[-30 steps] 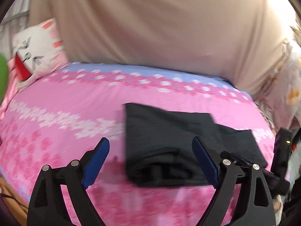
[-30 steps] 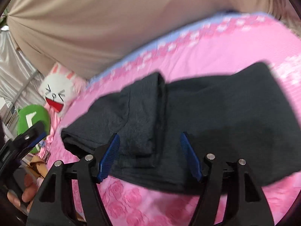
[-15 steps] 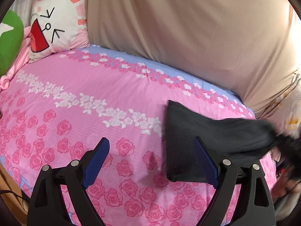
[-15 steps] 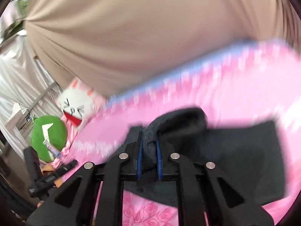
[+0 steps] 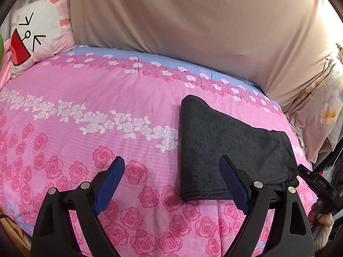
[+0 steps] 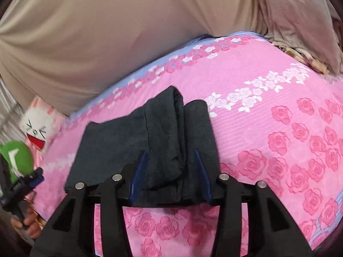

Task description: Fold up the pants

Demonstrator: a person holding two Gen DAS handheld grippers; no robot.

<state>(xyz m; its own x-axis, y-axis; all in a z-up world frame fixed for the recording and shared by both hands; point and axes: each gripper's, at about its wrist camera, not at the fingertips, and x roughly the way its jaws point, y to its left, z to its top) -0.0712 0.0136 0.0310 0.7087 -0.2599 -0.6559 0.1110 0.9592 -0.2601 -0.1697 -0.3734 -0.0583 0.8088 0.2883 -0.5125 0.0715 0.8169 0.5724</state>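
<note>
Opening now, the jaws of my right gripper (image 6: 170, 172) are spreading with a raised fold of the dark grey pants (image 6: 150, 141) standing between the blue pads; the pads look clear of the cloth on both sides, so I judge the fold released rather than pinched. On my left gripper (image 5: 171, 184) the jaws stand wide apart with nothing between them, hovering over the pink rose bedsheet (image 5: 85, 111) just off the pants' near-left corner.

I'll take the pants as my landmark. They lie on the bedsheet as a compact, layered bundle, towards the sheet's right-hand side in the left wrist view, with a clean straight edge facing the bunny pillow (image 5: 36, 34) far off at the head end. Behind them hangs the beige curtain (image 5: 193, 21). At their right end the top layer sits humped and a little loose, close to my right gripper.

By my reading the folding is nearly done: the legs are already doubled over and the bundle is short. What seems left is to flatten that humped top layer and square the right end, then pull both grippers away.
</note>
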